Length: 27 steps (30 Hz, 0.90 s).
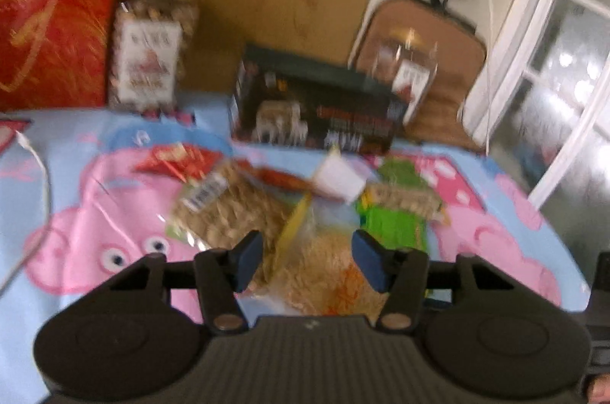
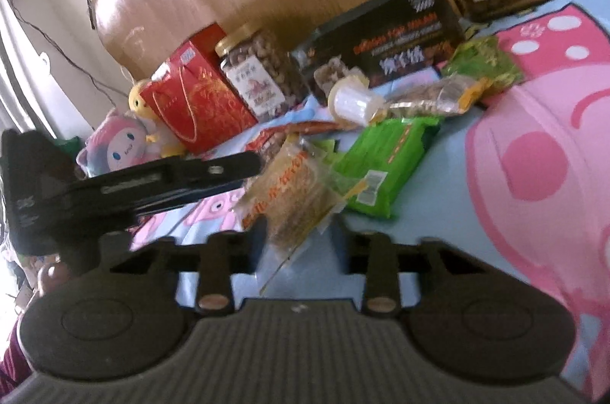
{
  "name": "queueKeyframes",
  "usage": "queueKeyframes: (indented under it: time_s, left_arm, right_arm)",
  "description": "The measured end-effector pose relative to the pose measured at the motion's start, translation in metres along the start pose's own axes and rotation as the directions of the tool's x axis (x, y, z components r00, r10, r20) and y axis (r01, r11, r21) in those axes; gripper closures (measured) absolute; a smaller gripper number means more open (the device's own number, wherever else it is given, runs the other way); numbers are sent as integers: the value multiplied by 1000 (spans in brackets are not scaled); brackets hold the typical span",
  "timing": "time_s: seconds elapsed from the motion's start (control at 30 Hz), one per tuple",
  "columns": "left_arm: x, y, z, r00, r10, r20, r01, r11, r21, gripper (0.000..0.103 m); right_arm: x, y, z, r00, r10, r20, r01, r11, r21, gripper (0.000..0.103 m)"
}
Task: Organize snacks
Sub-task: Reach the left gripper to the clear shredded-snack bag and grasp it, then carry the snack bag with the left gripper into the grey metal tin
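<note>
The right gripper's (image 2: 299, 232) fingers look pinched on the crinkly clear packet of golden crisp strips with orange lettering (image 2: 293, 198) — only by its lower edge, so the slack film could slide free or tear. The left gripper (image 1: 307, 259) hovers over that same packet, fingers spread and empty; closing now might crush the contents. Just beyond lie a green foil pack (image 2: 385, 163) and a clear bag of pale seeds (image 1: 225, 209) on the pink-and-blue cartoon cloth (image 2: 533, 213).
</note>
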<state>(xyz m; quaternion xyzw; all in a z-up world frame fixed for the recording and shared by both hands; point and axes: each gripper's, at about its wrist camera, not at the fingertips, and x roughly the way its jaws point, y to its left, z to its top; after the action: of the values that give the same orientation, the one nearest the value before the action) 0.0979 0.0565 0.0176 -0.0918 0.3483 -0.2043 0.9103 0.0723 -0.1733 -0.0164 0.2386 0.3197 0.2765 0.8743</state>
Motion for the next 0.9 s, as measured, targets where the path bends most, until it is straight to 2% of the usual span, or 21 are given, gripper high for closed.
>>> queueKeyframes:
  time_s: [0.13, 0.27, 0.33, 0.4, 0.43, 0.47, 0.53, 0.6, 0.67, 0.83, 0.9]
  left_arm:
    - [-6, -14, -13, 999, -29, -21, 29, 999, -14, 56]
    - [-17, -37, -37, 991, -112, -67, 111, 994, -13, 56]
    - [-21, -49, -51, 982, -169, -89, 169, 986, -3, 54]
    - [-24, -54, -57, 972, -211, -101, 212, 977, -9, 49]
    - [-24, -54, -58, 970, -221, -104, 220, 975, -22, 47]
    - [-24, -54, -58, 971, -218, -102, 215, 976, -39, 43]
    - [-24, -50, -55, 975, -201, -93, 195, 979, -63, 43]
    - [-25, -45, -50, 976, -199, -88, 191, 977, -90, 43]
    - [-26, -43, -45, 974, -209, -90, 200, 975, -101, 43]
    - [-19, -56, -41, 973, -198, -121, 194, 980, -42, 49]
    - [-9, -59, -44, 969, -194, -151, 193, 981, -25, 59]
  right_arm:
    - [-9, -6, 0, 1000, 1, 0, -1, 1000, -20, 83]
    - [-38, -18, 1, 999, -20, 27, 22, 998, -57, 81]
    - [-56, -27, -5, 999, -30, 37, 33, 996, -85, 80]
    - [-71, -33, -11, 998, -34, 49, 39, 994, -103, 76]
    - [-78, -36, -13, 998, -28, 56, 34, 994, -107, 71]
    - [-85, -38, -16, 997, -26, 68, 33, 993, -111, 58]
    - [-95, -36, -19, 995, -33, 98, 46, 989, -137, 43]
    - [-98, -28, -21, 993, -40, 113, 63, 975, -211, 36]
    - [-94, -16, -24, 992, -62, 111, 93, 949, -302, 22]
    - [-64, -2, -38, 990, -130, 59, 143, 883, -448, 23]
    - [-50, 4, -43, 983, -180, 38, 175, 853, -492, 26]
